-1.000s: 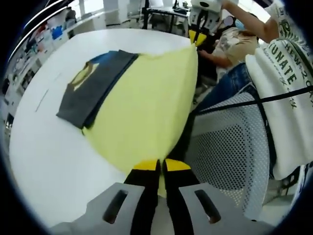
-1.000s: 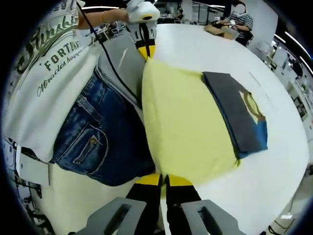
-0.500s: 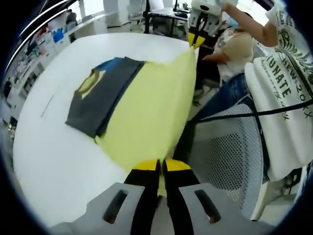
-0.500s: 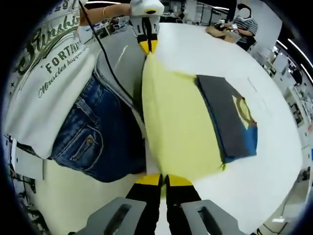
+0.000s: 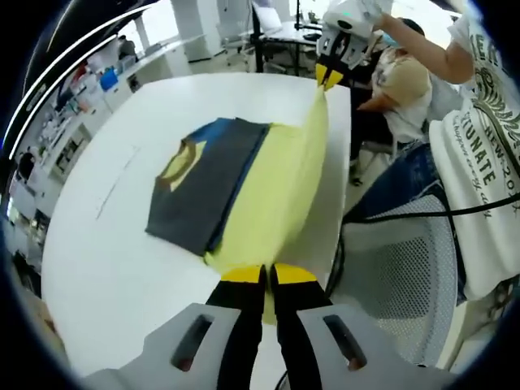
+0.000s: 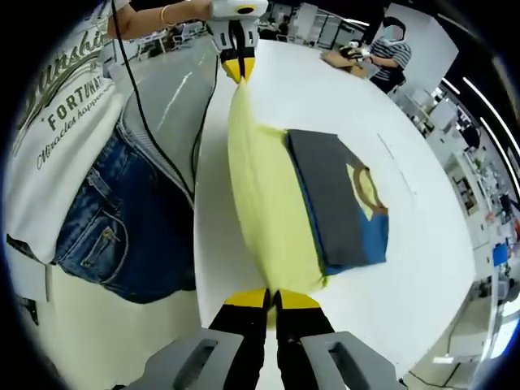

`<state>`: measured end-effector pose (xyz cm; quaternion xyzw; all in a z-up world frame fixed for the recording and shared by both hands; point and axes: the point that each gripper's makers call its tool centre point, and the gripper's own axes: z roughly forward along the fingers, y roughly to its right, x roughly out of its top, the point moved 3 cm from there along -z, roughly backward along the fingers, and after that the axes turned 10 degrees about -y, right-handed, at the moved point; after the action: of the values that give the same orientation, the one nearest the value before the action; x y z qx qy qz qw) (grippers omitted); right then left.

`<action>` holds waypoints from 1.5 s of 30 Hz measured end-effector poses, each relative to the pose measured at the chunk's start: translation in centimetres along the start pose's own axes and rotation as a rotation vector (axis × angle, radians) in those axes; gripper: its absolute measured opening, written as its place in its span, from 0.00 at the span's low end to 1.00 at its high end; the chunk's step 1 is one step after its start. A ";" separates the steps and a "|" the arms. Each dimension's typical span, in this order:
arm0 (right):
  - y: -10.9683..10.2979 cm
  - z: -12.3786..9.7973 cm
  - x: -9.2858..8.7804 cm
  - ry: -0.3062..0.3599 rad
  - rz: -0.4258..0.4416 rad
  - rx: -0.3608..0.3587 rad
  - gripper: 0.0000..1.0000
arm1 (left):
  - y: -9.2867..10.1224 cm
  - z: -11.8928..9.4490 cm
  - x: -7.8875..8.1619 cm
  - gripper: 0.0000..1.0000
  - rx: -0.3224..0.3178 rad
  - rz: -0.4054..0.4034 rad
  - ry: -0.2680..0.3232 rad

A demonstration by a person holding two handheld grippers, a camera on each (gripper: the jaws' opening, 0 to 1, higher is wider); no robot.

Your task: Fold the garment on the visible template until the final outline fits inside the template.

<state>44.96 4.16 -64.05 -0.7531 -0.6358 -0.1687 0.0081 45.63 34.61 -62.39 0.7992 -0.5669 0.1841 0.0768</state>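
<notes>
Garment: a yellow garment (image 5: 272, 199) lies partly on the white table (image 5: 106, 244), its near edge raised off the surface and stretched taut between the two tools.
Template: a dark grey folded piece with blue and a yellow mark (image 5: 207, 183) rests on the far part of the yellow cloth; it looks like the template, though the fisheye makes its outline hard to judge.
Left gripper (image 5: 267, 276): jaws pressed together on one corner of the yellow garment.
Right gripper (image 6: 271, 299): jaws pinched on the opposite corner of the same edge.
Step in hand: lifting the free edge to fold it over toward the template.
Next move: likely carry both corners together across the table, keeping the edge level and taut, and lay it down so the fold falls within the dark outline.
</notes>
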 end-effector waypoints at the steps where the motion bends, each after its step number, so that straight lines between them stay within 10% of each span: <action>1: 0.4 0.0 0.0 -0.001 -0.001 -0.013 0.00 | -0.4 -0.1 0.2 0.01 0.010 0.004 0.010; 30: 9.2 0.4 2.2 0.048 0.072 -0.301 0.00 | -7.3 -0.1 2.9 0.01 0.294 0.007 0.004; 45: 12.9 1.7 2.5 -0.044 0.012 -0.442 0.00 | -10.7 0.8 4.3 0.01 0.402 0.010 0.027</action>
<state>58.08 4.50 -62.39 -0.7438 -0.5791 -0.2873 -0.1700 57.06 34.33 -60.54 0.7931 -0.5215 0.3049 -0.0776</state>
